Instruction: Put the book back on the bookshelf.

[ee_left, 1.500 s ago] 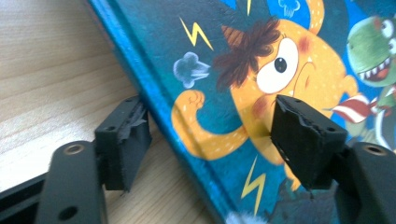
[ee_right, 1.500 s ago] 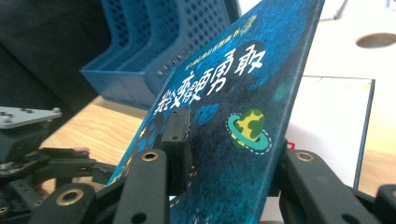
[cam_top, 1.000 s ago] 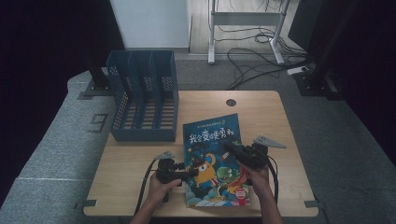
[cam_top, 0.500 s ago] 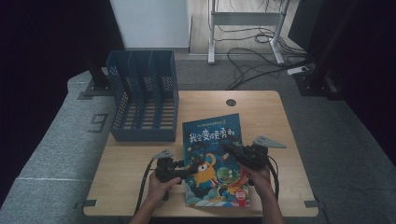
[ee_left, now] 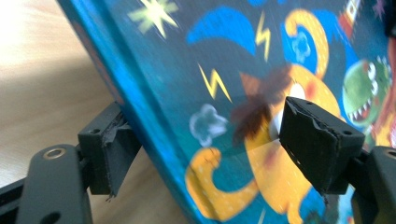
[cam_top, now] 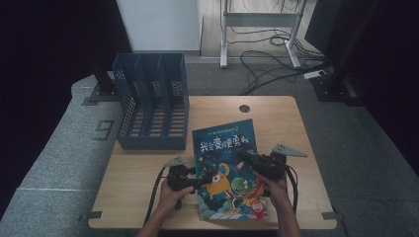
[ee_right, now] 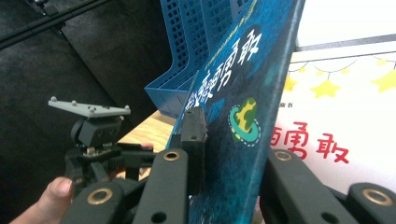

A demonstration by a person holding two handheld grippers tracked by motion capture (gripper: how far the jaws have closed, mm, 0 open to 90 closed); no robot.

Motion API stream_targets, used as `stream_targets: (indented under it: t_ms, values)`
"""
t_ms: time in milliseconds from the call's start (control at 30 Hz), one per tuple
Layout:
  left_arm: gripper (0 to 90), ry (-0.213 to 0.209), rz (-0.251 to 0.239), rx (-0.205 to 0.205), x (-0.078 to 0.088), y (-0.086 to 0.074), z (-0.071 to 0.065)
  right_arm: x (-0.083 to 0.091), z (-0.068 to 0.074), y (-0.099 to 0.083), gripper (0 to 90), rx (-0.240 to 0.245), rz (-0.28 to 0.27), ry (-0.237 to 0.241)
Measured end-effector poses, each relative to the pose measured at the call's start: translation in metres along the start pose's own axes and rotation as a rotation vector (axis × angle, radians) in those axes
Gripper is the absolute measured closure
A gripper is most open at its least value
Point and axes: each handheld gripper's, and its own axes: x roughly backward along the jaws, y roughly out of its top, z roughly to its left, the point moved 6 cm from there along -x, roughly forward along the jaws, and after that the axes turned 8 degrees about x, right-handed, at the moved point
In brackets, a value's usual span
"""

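Note:
A colourful children's book (cam_top: 225, 148) lies on the wooden table (cam_top: 276, 118) in front of the person. My left gripper (cam_top: 197, 181) is at the book's left edge. Its jaws straddle that edge (ee_left: 154, 121) and have just been opening; one pad (ee_left: 322, 144) hovers over the cover without pressing on it. At the book's right side, my right gripper (cam_top: 244, 157) is shut on the front cover (ee_right: 243, 93), which stands lifted off a white page with stars (ee_right: 345, 107). The left gripper (ee_right: 93, 140) also appears in the right gripper view.
A blue slotted file rack (cam_top: 153, 103) stands at the table's back left, a short way from the book's far corner. Bare wood lies to the right of the book and behind it. Cables and a metal stand sit on the floor beyond the table.

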Motion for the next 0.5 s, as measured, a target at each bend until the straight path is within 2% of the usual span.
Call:
stream_targets:
  t_ms: [133,433,500]
  values:
    - [21.2,0.011,-0.012,-0.014,-0.001,0.008,0.0,-0.001,0.0,0.001,75.2,0.016,0.01,-0.012]
    - [23.0,-0.045,-0.022,0.028,-0.005,0.02,0.007,-0.001,-0.001,-0.001,74.5,0.022,0.014,-0.013]
    - [22.4,-0.039,-0.025,0.025,-0.005,0.022,0.007,-0.001,-0.001,-0.001,74.5,0.025,0.014,-0.011]
